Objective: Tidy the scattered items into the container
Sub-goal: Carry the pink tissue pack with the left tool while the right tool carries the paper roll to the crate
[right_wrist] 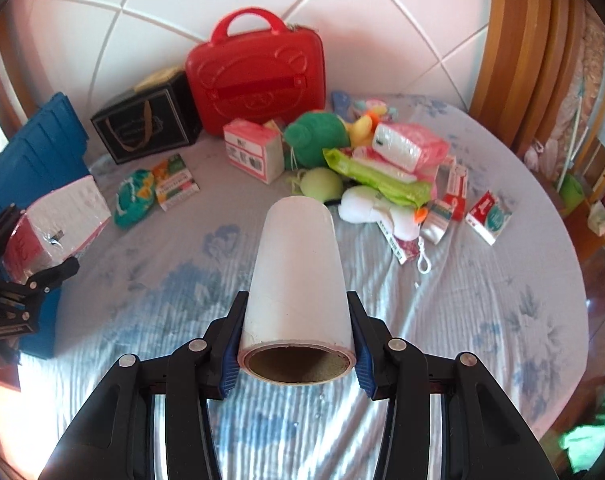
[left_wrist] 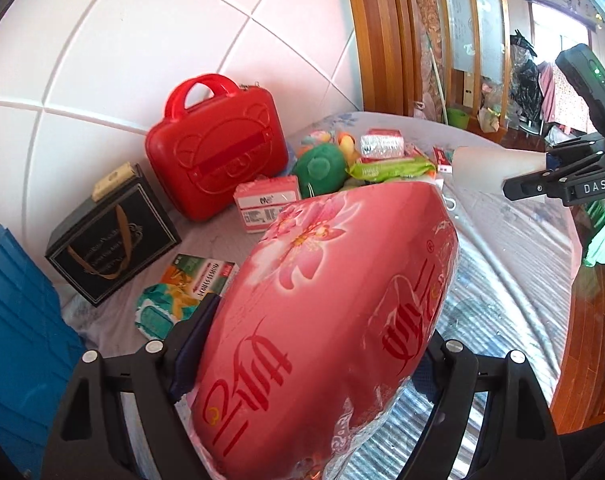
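Observation:
In the left wrist view my left gripper [left_wrist: 310,360] is shut wide on a big pink flower-printed tissue pack [left_wrist: 334,280], held above the bed. The right wrist view shows that pack [right_wrist: 58,216] and the left gripper [right_wrist: 38,240] at the far left. My right gripper [right_wrist: 298,360] is shut on a white film roll [right_wrist: 298,264], its blue pads pressing both sides near the cardboard core. The right gripper [left_wrist: 534,172] and roll [left_wrist: 490,168] also appear at the right of the left view. A blue crate [right_wrist: 34,152] stands at the left edge of the bed [right_wrist: 462,320].
Against the tiled wall stand a red hard case [right_wrist: 258,80] and a black gift box [right_wrist: 142,124]. A heap of a green plush [right_wrist: 314,132], pink boxes [right_wrist: 254,148], a green packet [right_wrist: 378,180] and small cartons lies at the back. Wooden doors [right_wrist: 518,60] rise at the right.

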{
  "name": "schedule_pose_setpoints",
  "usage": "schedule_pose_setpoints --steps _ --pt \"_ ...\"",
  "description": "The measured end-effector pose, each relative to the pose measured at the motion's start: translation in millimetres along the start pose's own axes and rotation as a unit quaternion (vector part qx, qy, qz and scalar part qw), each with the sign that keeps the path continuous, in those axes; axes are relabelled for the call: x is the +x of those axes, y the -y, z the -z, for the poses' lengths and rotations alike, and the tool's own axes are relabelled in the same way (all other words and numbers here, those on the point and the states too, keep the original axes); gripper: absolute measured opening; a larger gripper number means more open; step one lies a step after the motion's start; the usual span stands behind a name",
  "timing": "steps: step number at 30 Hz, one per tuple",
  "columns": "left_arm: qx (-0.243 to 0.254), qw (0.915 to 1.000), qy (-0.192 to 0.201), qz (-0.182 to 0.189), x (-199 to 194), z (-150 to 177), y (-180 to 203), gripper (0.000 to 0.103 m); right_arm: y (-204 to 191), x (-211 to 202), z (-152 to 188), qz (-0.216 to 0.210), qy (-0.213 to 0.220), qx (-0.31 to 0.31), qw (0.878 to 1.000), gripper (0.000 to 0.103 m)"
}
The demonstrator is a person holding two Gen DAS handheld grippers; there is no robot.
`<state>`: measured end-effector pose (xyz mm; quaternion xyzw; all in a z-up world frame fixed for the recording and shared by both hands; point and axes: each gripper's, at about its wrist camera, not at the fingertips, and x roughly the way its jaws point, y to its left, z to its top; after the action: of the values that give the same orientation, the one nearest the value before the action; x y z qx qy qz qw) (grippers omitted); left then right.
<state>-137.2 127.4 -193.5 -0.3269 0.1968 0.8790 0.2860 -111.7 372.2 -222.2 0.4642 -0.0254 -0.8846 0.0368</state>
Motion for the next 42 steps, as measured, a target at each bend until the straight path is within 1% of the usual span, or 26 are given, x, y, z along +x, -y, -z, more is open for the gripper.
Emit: schedule_pose_setpoints --steps 4,8,14,19,27,33,38,42 --pt "0.001 0.9998 0.015 -0.012 -27.8 -7.8 -6.1 0.082 -11.6 -33.9 -6.1 0.000 0.022 0.003 1.000 0.044" --pt "-0.013 0.9993 0.026 -0.024 -55.5 -14.5 -16.7 0.082 -21.5 -60.1 -7.5 -0.001 0.039 0.003 0.999 0.045" --pt "-0.036 0.9975 0.024 -0.056 -92.1 -22.8 -27.8 0.082 -37.0 -90.9 -6.5 -0.005 0.055 0.004 0.998 0.044" --pt "-0.071 0.9947 0.016 -0.072 -117.4 -30.1 -37.4 0.082 -52.1 -111.2 -8.3 -0.011 0.066 -0.008 0.998 0.045" --pt "-0.106 0.9911 0.021 -0.078 -144.5 -34.7 -47.1 0.082 -73.2 -129.1 -21.1 -0.021 0.081 -0.031 0.996 0.045" --pt "-0.113 0.9893 0.030 -0.088 -162.1 -31.6 -56.2 0.082 -94.2 -137.2 -32.6 -0.030 0.093 -0.048 0.994 0.045" --pt "-0.117 0.9876 0.044 -0.095 -184.8 -27.6 -66.1 0.082 -117.1 -145.2 -42.2 -0.046 0.107 -0.060 0.991 0.045" --pt "-0.127 0.9844 0.060 -0.105 -205.7 -21.9 -79.6 0.082 -140.2 -150.7 -48.4 -0.063 0.113 -0.071 0.989 0.045"
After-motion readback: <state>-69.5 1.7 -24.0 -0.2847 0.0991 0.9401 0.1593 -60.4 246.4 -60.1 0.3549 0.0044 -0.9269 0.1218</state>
